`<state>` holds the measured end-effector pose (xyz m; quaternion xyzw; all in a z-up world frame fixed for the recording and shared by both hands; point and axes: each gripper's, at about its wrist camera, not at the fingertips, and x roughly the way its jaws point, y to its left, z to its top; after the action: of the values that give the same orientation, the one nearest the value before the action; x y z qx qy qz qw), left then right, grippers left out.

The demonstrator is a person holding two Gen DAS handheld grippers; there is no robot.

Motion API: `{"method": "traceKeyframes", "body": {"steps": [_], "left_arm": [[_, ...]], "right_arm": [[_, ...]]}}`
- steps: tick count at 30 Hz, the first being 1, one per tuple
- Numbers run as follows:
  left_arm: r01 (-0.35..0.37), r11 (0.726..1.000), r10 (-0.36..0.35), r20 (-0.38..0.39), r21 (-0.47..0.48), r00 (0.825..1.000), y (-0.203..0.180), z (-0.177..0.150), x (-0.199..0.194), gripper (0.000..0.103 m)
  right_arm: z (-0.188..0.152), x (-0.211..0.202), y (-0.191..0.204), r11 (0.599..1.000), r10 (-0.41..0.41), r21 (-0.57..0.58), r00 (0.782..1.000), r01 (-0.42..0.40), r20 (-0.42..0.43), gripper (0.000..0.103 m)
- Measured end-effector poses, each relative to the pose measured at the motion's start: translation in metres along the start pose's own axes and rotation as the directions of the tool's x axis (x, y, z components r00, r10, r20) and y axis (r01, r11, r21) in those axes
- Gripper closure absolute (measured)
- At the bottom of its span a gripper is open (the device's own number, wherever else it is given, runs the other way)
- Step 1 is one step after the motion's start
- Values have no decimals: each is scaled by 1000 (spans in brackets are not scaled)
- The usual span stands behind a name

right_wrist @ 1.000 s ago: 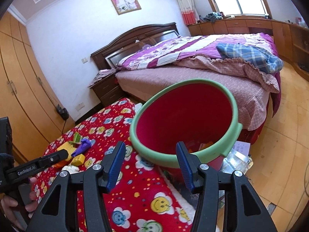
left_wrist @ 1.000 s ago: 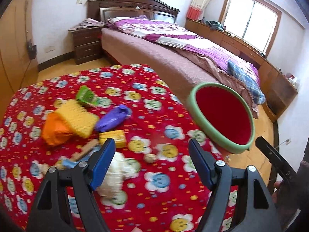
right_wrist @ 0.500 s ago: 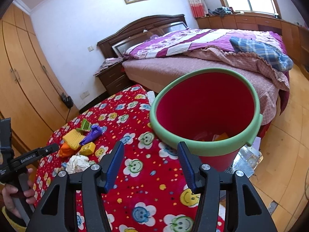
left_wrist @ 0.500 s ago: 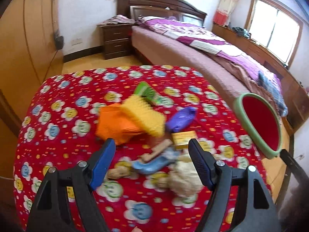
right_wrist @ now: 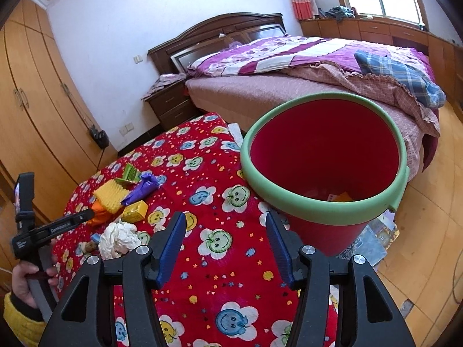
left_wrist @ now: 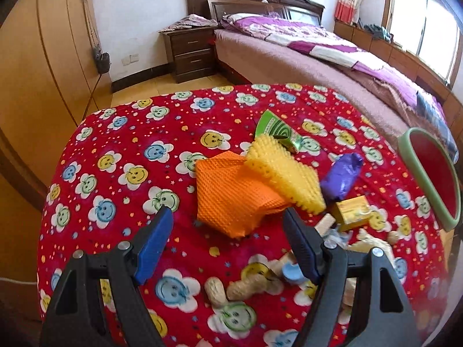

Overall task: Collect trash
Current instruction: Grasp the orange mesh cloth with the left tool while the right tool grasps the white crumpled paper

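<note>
Two grippers are in our hands over a table draped in a red smiley-flower cloth point(left_wrist: 121, 173). Our left gripper point(left_wrist: 228, 225) has its blue pads spread wide with nothing between them, pointing down at the near edge of an orange foam net point(left_wrist: 231, 193). Overlapping the net's right side lies a yellow foam net point(left_wrist: 286, 173), and a green wrapper point(left_wrist: 275, 128) sits just beyond that, farther from us. To the right rest a crumpled purple wrapper point(left_wrist: 343, 175) and, nearer, a small yellow box point(left_wrist: 351, 211). Peanut shells point(left_wrist: 246, 287) lie close to us between the gripper's arms, beside a light blue scrap point(left_wrist: 290, 271).

Our right gripper point(right_wrist: 225, 248) also stands parted and empty above the cloth. A crumpled white tissue point(right_wrist: 118, 238) lies to its left. Just right of the table stands a red bucket with a green rim point(right_wrist: 318, 202), some scraps visible at its bottom. A hand point(right_wrist: 24, 280) in a yellow sleeve grips the left tool's handle at the far left. A bed point(right_wrist: 303, 57) fills the far side of the room.
</note>
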<state>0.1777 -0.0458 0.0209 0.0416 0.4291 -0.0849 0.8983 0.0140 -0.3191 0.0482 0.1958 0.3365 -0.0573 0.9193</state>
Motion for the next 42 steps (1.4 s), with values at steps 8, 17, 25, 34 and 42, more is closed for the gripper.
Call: {"method": "traceKeyframes", "body": {"steps": [8, 17, 25, 34, 42], "left_arm": [[17, 1000, -16, -21, 16, 1000, -6, 11, 28, 26], [95, 992, -99, -45, -80, 994, 0, 15, 49, 43], [159, 980, -164, -38, -118, 986, 10, 5, 32, 76], [200, 963, -191, 65, -182, 979, 24, -19, -22, 77], [203, 949, -176, 129, -242, 976, 39, -45, -52, 77]], "right_arm": [[-1, 11, 6, 1000, -6, -11, 1000, 5, -28, 44], [-2, 17, 8, 1000, -4, -18, 999, 3, -50, 44], [-1, 16, 21, 999, 18, -50, 999, -20, -50, 44], [-1, 20, 47, 992, 64, -104, 996, -70, -67, 44], [-8, 34, 83, 978, 120, -156, 986, -137, -112, 45]]}}
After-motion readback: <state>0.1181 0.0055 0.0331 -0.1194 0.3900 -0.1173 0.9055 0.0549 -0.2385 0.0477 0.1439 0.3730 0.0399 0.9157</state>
